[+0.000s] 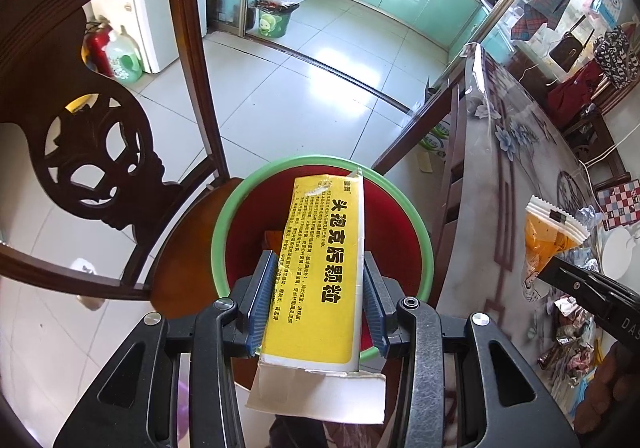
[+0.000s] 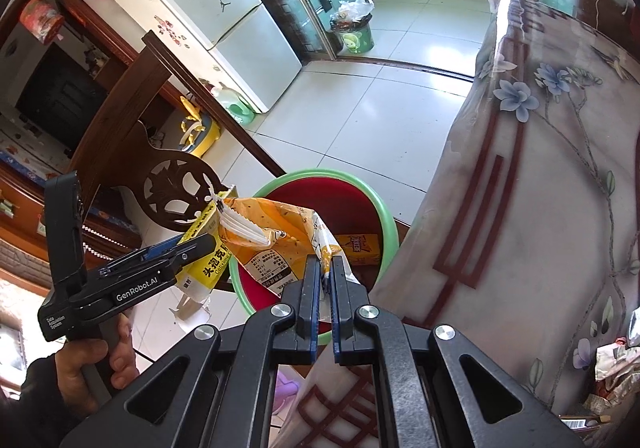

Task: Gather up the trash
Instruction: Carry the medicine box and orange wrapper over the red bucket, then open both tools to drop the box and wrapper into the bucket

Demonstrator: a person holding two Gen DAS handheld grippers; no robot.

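My left gripper (image 1: 320,260) is shut on a yellow medicine box (image 1: 320,268) with black print, held over a red bin with a green rim (image 1: 224,216) that sits on a wooden chair. In the right wrist view my right gripper (image 2: 327,262) is shut on the corner of an orange and white snack wrapper (image 2: 276,236), which hangs above the same bin (image 2: 390,220). A yellow packet (image 2: 358,248) lies inside the bin. The left gripper (image 2: 188,248) with its yellow box (image 2: 208,268) shows at the left, beside the wrapper. The wrapper (image 1: 548,236) and right gripper also appear at the right of the left wrist view.
A table with a floral cloth (image 2: 560,188) stands to the right of the bin, with several scraps of litter (image 1: 568,332) on it. The carved chair back (image 1: 96,160) rises at the left. A green bin with a bag (image 2: 354,34) stands far off on the tiled kitchen floor.
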